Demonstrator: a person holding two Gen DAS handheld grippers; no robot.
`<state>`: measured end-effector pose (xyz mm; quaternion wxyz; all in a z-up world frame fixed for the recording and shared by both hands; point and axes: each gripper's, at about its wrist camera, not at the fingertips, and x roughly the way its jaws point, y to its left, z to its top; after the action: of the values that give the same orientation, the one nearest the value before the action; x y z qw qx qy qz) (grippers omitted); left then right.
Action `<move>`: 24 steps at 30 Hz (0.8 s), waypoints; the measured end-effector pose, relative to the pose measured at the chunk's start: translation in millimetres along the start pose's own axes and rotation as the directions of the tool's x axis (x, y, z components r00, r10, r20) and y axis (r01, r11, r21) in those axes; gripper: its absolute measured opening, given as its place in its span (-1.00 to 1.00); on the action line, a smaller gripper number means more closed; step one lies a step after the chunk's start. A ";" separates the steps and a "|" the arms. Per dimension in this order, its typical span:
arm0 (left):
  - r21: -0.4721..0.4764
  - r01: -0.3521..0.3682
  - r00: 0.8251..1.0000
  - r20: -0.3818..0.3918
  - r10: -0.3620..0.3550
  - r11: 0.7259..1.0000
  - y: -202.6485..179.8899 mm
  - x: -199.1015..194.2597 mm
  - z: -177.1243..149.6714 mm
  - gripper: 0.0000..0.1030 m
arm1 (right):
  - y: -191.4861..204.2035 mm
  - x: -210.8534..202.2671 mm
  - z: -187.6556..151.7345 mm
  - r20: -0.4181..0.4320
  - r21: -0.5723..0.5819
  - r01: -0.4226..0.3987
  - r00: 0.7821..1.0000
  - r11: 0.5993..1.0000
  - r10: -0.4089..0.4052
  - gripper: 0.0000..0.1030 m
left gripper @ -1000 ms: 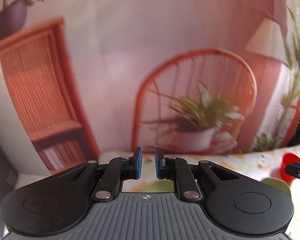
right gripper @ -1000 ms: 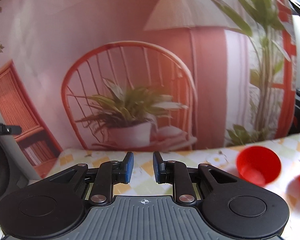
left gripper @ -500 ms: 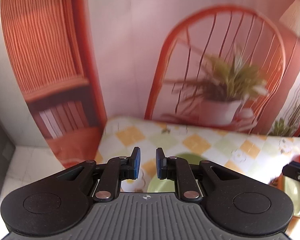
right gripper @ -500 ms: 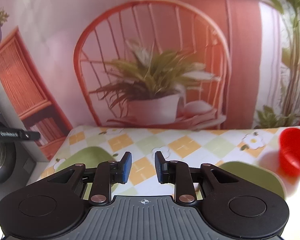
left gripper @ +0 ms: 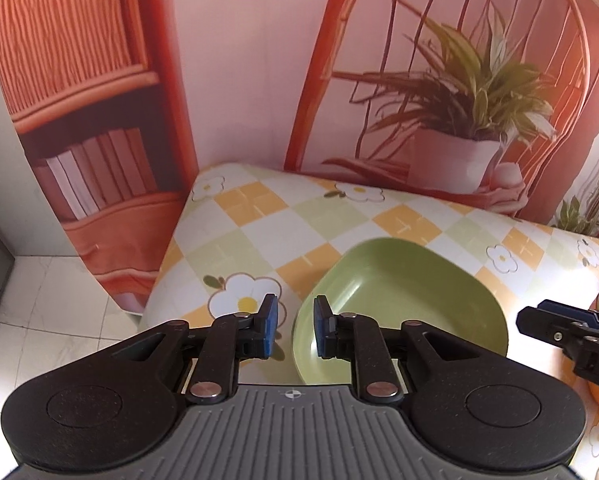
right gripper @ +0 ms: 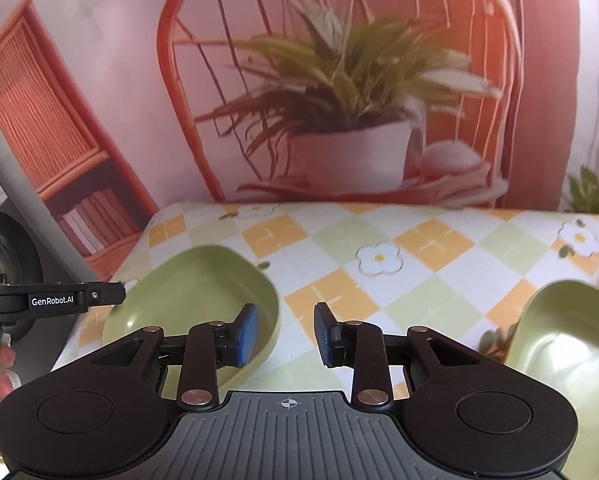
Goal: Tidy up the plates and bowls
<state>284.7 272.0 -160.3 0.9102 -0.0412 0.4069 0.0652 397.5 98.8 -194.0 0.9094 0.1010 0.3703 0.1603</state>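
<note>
No stacking evident. Left gripper (left gripper: 292, 327) hovers at the near rim of a green plate (left gripper: 403, 304) on the table (left gripper: 259, 232), fingers apart, empty. Right gripper (right gripper: 285, 334) likewise parted, empty. A second dish (right gripper: 567, 344) lies well apart. Sorting appears barely begun.

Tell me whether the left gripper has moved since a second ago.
Yes. The left gripper has tipped down and forward: the checked tablecloth and green plate now fill its view.

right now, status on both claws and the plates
Left claw open, empty, at near rim of green plate. Right claw open, empty, between that plate and second green dish. Nothing blocking either.
</note>
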 end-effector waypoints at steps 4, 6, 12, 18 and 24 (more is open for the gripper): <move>0.010 0.004 1.000 -0.014 -0.004 1.000 -1.3 7.7 -5.7 -0.54 | 1.6 8.8 -1.6 -0.009 0.004 0.002 1.000 1.000 -0.002 -0.44; 0.012 0.007 1.000 -0.019 -0.007 1.000 -2.3 10.3 -7.1 -0.54 | 1.9 13.6 -1.7 -0.018 0.019 -0.001 1.000 1.000 0.002 -0.44; 0.021 0.013 1.000 -0.028 -0.012 1.000 -5.8 15.6 -10.0 -0.54 | 5.7 23.2 -4.9 -0.036 0.017 -0.003 0.999 1.000 0.004 -0.44; 0.023 -0.001 0.998 -0.055 0.002 1.000 -8.3 20.5 -13.3 -0.54 | 11.0 27.0 -8.8 -0.049 0.009 -0.011 0.999 1.000 0.012 -0.46; 0.030 -0.018 0.998 -0.056 0.019 0.999 -9.9 20.0 -17.2 -0.62 | 12.1 29.3 -14.8 -0.071 0.039 -0.019 0.997 0.999 0.022 -0.59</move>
<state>286.7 261.8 -186.5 0.8982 -0.0260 0.4337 0.0665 404.2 121.7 -219.5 0.8917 0.1164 0.4046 0.1661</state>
